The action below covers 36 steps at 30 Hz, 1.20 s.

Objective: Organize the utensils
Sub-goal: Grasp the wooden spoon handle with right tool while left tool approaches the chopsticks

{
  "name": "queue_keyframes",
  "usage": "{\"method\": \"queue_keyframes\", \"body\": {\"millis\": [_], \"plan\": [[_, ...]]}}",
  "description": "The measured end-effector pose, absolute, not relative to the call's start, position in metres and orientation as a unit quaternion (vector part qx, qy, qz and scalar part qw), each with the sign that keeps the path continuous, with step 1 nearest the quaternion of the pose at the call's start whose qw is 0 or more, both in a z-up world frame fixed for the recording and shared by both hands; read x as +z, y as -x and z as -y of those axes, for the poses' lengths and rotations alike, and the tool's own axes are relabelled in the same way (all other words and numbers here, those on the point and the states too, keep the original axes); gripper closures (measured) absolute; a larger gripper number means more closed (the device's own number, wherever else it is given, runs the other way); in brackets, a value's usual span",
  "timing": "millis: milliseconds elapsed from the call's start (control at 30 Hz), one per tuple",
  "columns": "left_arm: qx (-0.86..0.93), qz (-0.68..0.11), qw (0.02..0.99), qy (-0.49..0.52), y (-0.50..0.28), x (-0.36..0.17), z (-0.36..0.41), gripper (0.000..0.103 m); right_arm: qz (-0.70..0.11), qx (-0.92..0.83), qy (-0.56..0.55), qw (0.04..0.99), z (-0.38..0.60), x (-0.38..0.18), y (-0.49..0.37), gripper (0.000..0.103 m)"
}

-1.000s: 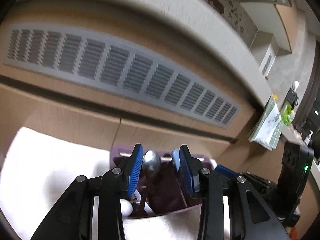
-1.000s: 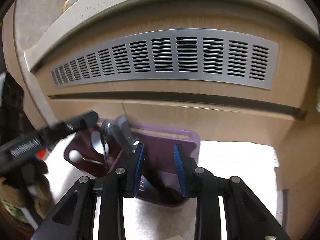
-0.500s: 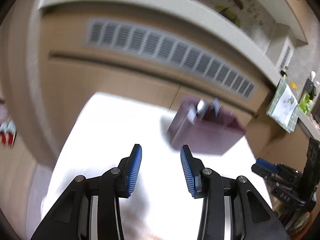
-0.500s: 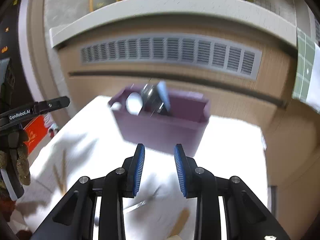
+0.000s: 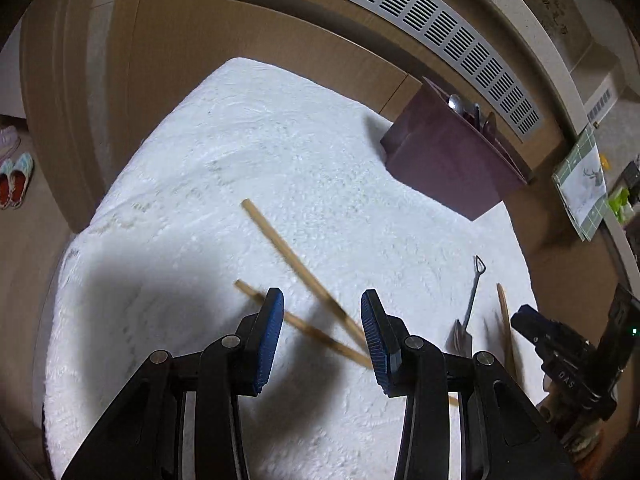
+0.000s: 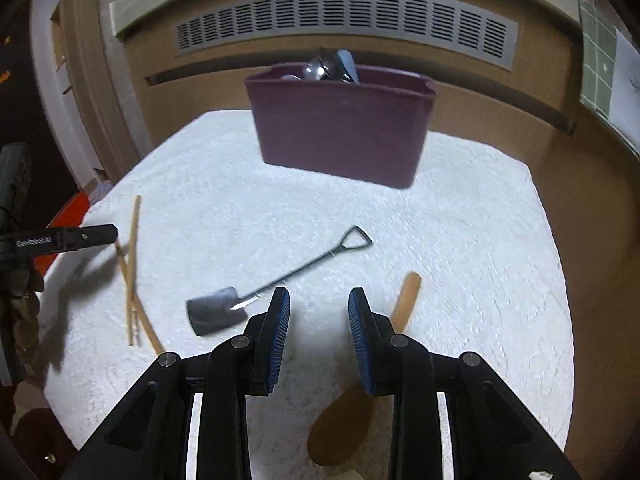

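Observation:
A dark purple utensil bin [image 6: 340, 128] stands at the far side of a white cloth-covered table [image 6: 460, 240] and holds several metal utensils [image 6: 332, 66]; it also shows in the left wrist view [image 5: 452, 156]. Two wooden chopsticks [image 5: 296, 256] lie crossed under my left gripper [image 5: 322, 308], which is open and empty. A shovel-shaped metal spoon [image 6: 280, 280] and a wooden spoon [image 6: 402, 300] lie near my right gripper [image 6: 319, 308], which is open and empty above them. The chopsticks also show at the left of the right wrist view [image 6: 132, 272].
A wooden cabinet with a grey vent grille [image 6: 344, 12] rises right behind the table. A green checked cloth [image 5: 582, 188] hangs at the right. Slippers [image 5: 16, 176] lie on the floor far left. The left gripper shows in the right wrist view [image 6: 64, 238].
Both grippers have pulled back and up from the purple bin toward the near side of the table. The chopsticks, shovel spoon and wooden spoon have come into view.

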<state>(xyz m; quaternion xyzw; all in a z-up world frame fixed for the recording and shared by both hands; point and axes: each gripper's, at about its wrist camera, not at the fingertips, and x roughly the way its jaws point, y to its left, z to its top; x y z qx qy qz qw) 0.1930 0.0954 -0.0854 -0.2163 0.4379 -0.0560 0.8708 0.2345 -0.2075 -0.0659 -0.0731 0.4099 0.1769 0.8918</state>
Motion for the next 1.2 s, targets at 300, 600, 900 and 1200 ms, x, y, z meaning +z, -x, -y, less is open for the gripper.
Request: {"method": "queue_keyframes", "body": {"millis": [300, 600, 900, 1200], "plan": [[-0.050, -0.449, 0.872, 0.189, -0.240, -0.094, -0.066, 0.062, -0.415, 0.161, 0.047, 0.894, 0.230, -0.073, -0.232, 0.074], [-0.116, -0.455, 0.876, 0.105, -0.264, -0.094, 0.005, 0.062, -0.426, 0.156, 0.040, 0.890, 0.233, -0.078, -0.237, 0.074], [-0.113, -0.447, 0.884, 0.080, -0.213, -0.080, -0.010, 0.062, -0.434, 0.146, 0.059, 0.887, 0.239, -0.081, -0.225, 0.074], [-0.070, -0.487, 0.856, 0.157, -0.166, -0.089, -0.063, 0.062, -0.441, 0.127, 0.053, 0.887, 0.229, -0.095, -0.261, 0.076]]}}
